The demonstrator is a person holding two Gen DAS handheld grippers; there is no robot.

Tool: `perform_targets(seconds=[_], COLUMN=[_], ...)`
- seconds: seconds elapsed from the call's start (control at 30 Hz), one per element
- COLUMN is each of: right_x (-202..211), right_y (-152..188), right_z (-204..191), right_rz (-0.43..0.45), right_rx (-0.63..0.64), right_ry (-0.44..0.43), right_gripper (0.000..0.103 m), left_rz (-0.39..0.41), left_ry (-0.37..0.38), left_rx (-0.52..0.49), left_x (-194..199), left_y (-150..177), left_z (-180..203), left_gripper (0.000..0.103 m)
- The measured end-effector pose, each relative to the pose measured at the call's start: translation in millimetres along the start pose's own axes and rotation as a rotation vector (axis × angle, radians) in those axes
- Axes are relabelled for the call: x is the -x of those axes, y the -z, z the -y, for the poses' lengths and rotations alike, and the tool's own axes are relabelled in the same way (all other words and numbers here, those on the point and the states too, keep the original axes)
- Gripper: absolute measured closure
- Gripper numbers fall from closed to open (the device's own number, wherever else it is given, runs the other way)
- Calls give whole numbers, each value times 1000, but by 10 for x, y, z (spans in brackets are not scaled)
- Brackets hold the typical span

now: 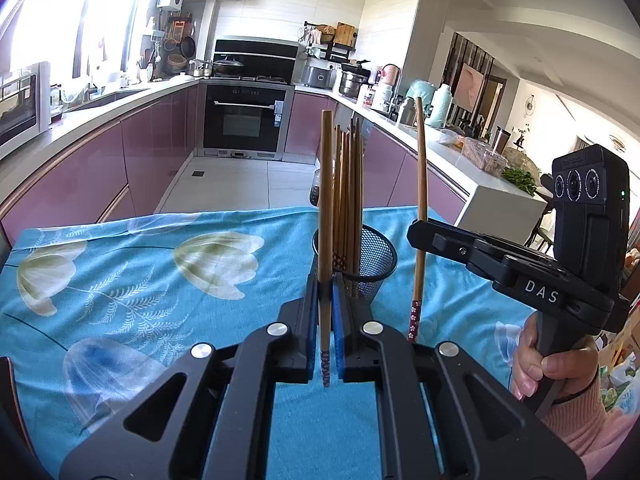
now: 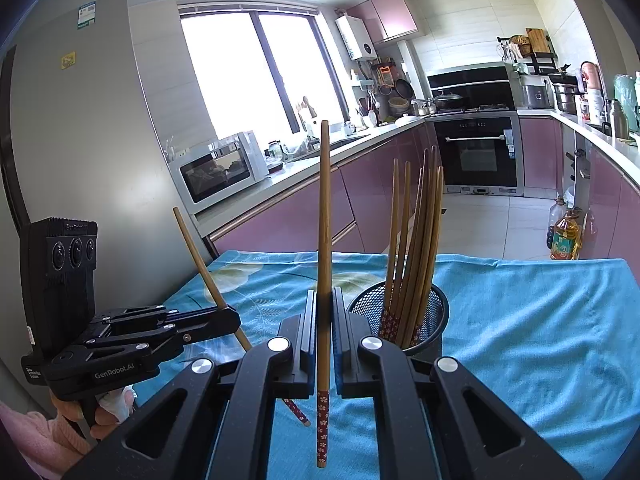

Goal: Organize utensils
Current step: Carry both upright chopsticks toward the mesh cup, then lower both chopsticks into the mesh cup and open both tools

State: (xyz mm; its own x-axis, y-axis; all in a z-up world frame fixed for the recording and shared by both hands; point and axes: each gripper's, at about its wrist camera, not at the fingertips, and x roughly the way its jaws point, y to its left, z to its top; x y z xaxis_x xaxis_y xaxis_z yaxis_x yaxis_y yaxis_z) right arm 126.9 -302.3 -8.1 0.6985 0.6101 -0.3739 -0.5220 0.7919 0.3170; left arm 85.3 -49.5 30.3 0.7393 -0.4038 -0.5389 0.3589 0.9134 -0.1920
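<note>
My left gripper [image 1: 326, 294] is shut on a wooden chopstick [image 1: 326, 208], held upright just in front of the black mesh holder [image 1: 376, 260]. The holder stands on the blue floral cloth [image 1: 160, 288] and has several chopsticks [image 1: 348, 200] in it. My right gripper [image 2: 325, 308] is shut on another wooden chopstick [image 2: 324, 232], upright, left of the mesh holder [image 2: 432, 312]. In the left wrist view the right gripper [image 1: 418, 232] shows at the right with its chopstick [image 1: 420, 184]. In the right wrist view the left gripper [image 2: 230, 316] shows at the left with its tilted chopstick [image 2: 200, 256].
The cloth [image 2: 540, 320] covers a table in a kitchen. Pink cabinets [image 1: 100, 168] run along both sides, with an oven [image 1: 244, 120] at the far end. A microwave [image 2: 220, 168] sits on the left counter. Oil bottles [image 2: 564, 236] stand on the floor beyond the table.
</note>
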Motion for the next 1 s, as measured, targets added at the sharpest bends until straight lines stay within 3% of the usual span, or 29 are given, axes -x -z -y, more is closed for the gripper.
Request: perform_targets(seconds=[0.53, 1.0], right_x=[19, -24], right_y=[-158, -504], right_z=[38, 193], right_rz=[30, 103], right_rx=[7, 1], right_ry=[6, 58], right_gripper=[97, 97], left_rz=[24, 141], left_ry=[9, 49], left_rx=[-1, -6], left_x=[48, 278], left_y=[-125, -625], left_z=[-1, 31], left_gripper=[96, 96])
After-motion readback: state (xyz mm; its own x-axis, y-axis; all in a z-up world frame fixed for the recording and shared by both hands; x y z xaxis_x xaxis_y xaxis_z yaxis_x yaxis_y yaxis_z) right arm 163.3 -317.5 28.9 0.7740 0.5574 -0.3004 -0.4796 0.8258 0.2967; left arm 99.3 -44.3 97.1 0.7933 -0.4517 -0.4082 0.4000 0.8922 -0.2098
